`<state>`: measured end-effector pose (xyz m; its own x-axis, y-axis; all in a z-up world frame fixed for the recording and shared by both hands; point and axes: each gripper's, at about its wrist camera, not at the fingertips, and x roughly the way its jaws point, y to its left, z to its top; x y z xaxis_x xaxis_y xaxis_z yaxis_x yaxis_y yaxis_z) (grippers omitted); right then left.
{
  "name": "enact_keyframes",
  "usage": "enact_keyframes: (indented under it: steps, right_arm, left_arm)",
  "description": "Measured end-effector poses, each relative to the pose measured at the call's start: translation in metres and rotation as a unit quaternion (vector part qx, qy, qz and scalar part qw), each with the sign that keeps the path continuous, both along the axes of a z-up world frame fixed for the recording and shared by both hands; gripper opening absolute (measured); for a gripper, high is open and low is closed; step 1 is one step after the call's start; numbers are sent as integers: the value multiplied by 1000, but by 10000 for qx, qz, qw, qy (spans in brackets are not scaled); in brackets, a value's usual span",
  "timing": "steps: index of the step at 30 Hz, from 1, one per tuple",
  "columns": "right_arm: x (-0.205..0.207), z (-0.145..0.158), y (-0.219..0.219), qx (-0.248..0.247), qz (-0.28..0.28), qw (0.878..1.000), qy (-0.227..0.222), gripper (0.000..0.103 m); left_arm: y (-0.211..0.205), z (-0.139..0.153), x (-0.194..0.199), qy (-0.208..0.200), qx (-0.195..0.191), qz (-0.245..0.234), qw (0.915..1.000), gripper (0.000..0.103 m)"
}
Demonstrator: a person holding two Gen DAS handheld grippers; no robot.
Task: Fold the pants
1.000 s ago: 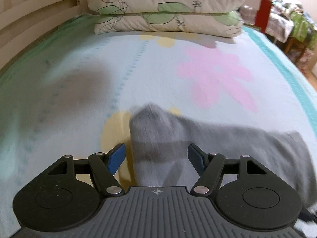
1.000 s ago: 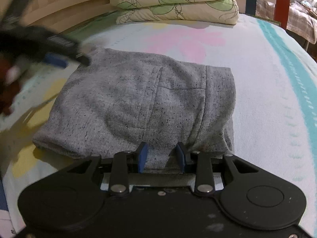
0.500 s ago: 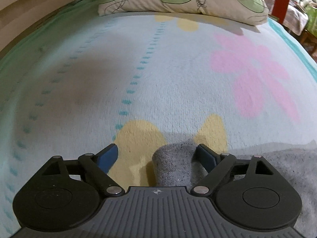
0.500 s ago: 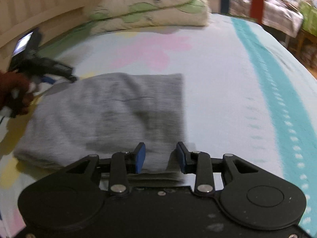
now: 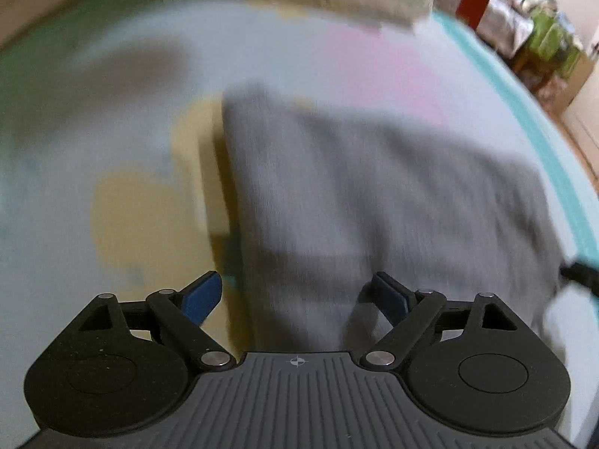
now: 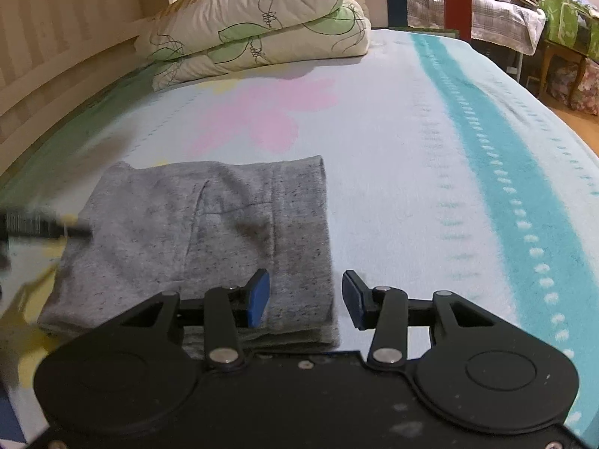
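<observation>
The grey pants lie folded into a flat rectangle on the bed; in the blurred left wrist view they spread ahead and to the right. My left gripper is open and empty, over the pants' near left edge. It shows as a dark blurred shape at the left edge of the right wrist view. My right gripper is open and empty, its jaws over the pants' near right corner. The right gripper's tip shows at the far right of the left wrist view.
The bed sheet is pale blue with a pink flower and a teal stripe. Two stacked pillows lie at the head. A wooden bed rail runs along the left. Cluttered furniture stands beyond the bed's right edge.
My right gripper has opened and let go of the pants' edge. My left gripper has swung back over the pants, staying open. The pants now lie flat.
</observation>
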<state>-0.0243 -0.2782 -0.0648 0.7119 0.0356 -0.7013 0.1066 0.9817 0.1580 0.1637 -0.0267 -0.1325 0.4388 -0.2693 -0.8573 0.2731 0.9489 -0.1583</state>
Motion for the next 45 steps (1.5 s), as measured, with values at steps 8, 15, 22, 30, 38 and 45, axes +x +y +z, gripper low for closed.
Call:
enact_keyframes:
  steps: [8, 15, 22, 30, 38, 45]
  right_arm:
    - [-7, 3, -4, 183, 32, 9998, 26, 46]
    - [18, -8, -28, 569, -12, 9983, 76, 62]
    - [62, -49, -55, 1587, 31, 9858, 542, 70]
    - [95, -67, -66, 2484, 421, 9669, 405, 76]
    - [118, -84, -63, 3070, 474, 9496, 425, 32]
    - [106, -33, -22, 2145, 626, 9746, 139, 26]
  left_arm:
    - [10, -2, -24, 27, -204, 394, 9990, 94]
    - [10, -5, 3, 121, -504, 372, 9980, 96]
    - [-5, -12, 26, 14, -614, 116, 9980, 102]
    - [-13, -18, 37, -115, -863, -111, 9961, 102]
    - [-3, -18, 49, 91, -1388, -35, 9903, 100]
    - [9, -4, 37, -60, -1475, 364, 9884, 23]
